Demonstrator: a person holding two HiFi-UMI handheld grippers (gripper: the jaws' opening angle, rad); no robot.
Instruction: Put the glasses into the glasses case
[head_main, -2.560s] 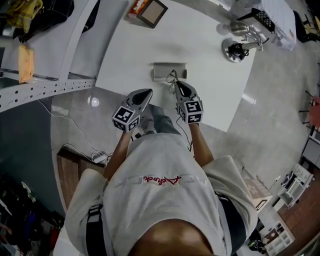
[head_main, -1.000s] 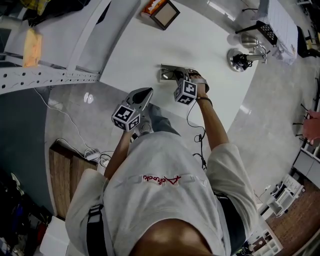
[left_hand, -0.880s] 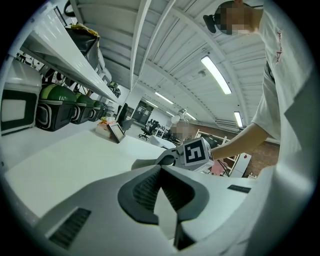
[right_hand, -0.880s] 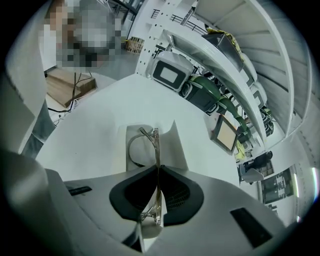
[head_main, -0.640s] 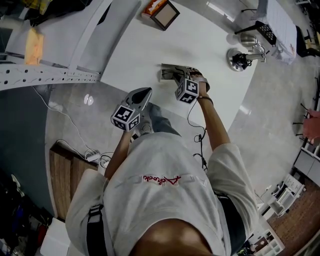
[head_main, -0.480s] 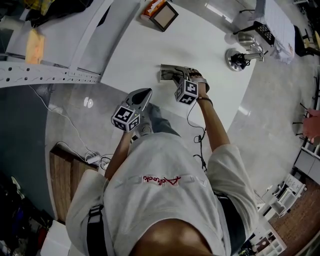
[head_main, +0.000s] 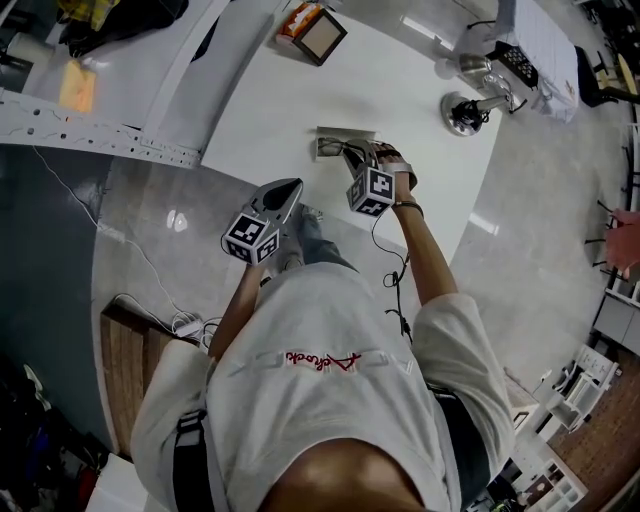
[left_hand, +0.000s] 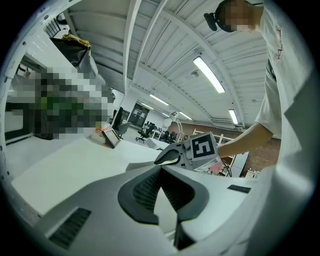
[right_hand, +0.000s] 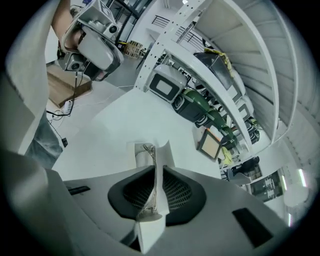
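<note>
White surface (head_main: 400, 90), open glasses case (head_main: 332, 146) at near edge.
Right gripper (right_hand: 159, 166) jaws closing, glasses (right_hand: 152, 190) between them, by case; left gripper (left_hand: 161, 167) jaws together.

Left gripper (head_main: 292, 187): held near the body on a bent left forearm (head_main: 235, 300), pointing roughly level, jaws together at the tips, nothing between them. Right gripper (head_main: 352, 160): reached forward on an extended right forearm (head_main: 422, 245), angled downward, jaws closing with the glasses (right_hand: 148, 185) between them, pads not yet pressing.
</note>
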